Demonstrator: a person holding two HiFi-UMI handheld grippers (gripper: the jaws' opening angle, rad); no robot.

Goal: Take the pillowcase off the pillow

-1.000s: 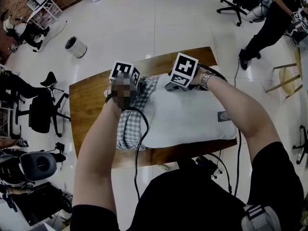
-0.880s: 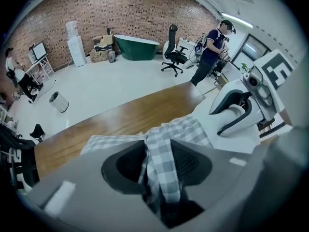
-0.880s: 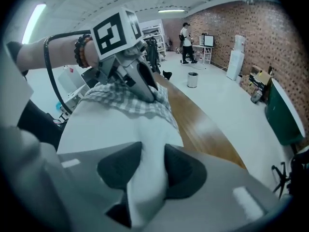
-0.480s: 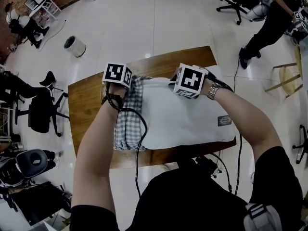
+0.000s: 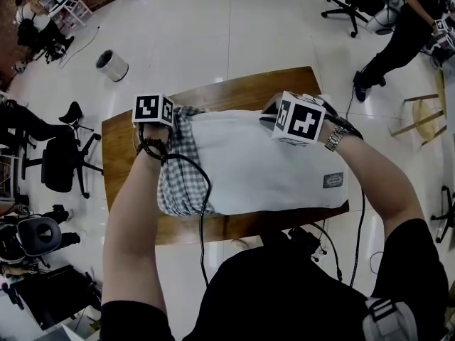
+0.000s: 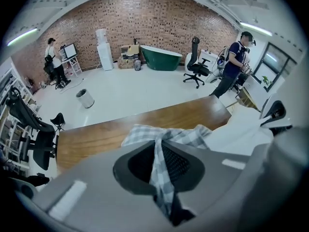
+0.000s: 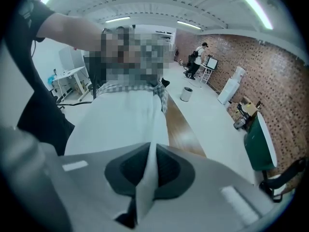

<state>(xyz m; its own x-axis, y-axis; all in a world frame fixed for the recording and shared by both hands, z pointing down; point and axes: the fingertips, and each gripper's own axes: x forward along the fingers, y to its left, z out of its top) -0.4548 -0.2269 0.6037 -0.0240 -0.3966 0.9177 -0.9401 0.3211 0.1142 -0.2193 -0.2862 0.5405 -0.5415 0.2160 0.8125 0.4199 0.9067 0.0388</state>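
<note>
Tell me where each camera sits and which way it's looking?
Head view: on the person's head, looking steeply down at the table; both forearms show.
Left gripper view: on the left hand-held gripper, looking along its own jaws, just closed on the checked pillowcase.
Right gripper view: on the right hand-held gripper, looking along its jaws, shut on the white pillow; an arm shows.
All three share pillow and table.

Head view: overhead, looking steeply down from well above the wooden table [image 5: 117, 169].
Left gripper view: close behind its jaws, checked pillowcase [image 6: 145, 134] just ahead, brick wall [image 6: 145, 28] far ahead.
Right gripper view: close behind its jaws, facing along the white pillow [image 7: 120, 120].
Shared: table, pillowcase, pillow.
</note>
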